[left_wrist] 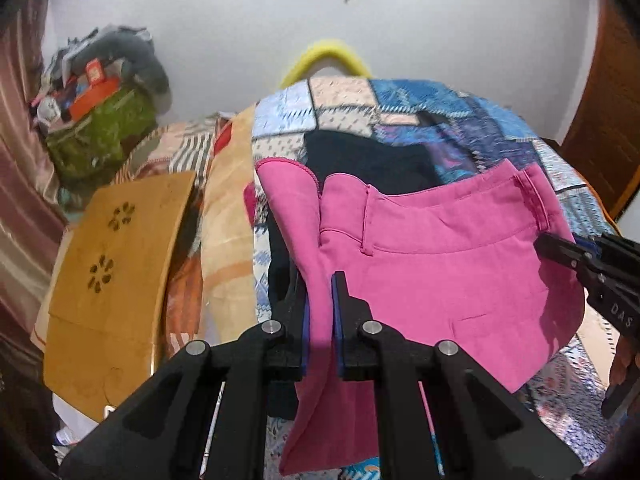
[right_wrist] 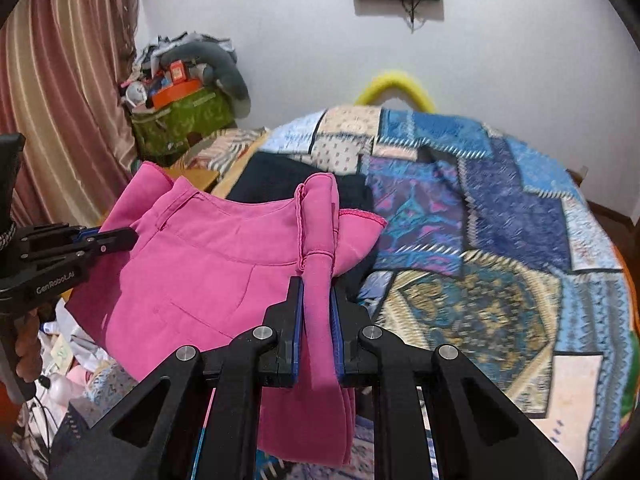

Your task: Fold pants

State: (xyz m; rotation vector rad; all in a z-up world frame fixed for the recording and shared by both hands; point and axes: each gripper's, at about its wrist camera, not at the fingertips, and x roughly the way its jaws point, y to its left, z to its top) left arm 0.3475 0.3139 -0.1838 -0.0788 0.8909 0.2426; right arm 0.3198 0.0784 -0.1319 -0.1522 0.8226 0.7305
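Note:
Pink pants (left_wrist: 448,264) hang in the air over the bed, stretched between my two grippers. My left gripper (left_wrist: 320,292) is shut on a bunched pink fold at the left end of the waistband. In the right wrist view my right gripper (right_wrist: 317,292) is shut on a rolled pink fold of the pants (right_wrist: 208,272) at their right end. Each view shows the other gripper at its edge: the right gripper (left_wrist: 548,246) and the left gripper (right_wrist: 128,236), both pinching the pink cloth. A dark garment (left_wrist: 372,164) lies on the bed beneath the pants.
A patchwork blue bedspread (right_wrist: 500,216) covers the bed. A wooden board (left_wrist: 112,264) lies at the left beside it. A green bag (left_wrist: 100,140) piled with clutter stands by the curtain (right_wrist: 60,92). A yellow curved thing (right_wrist: 394,88) stands behind the bed.

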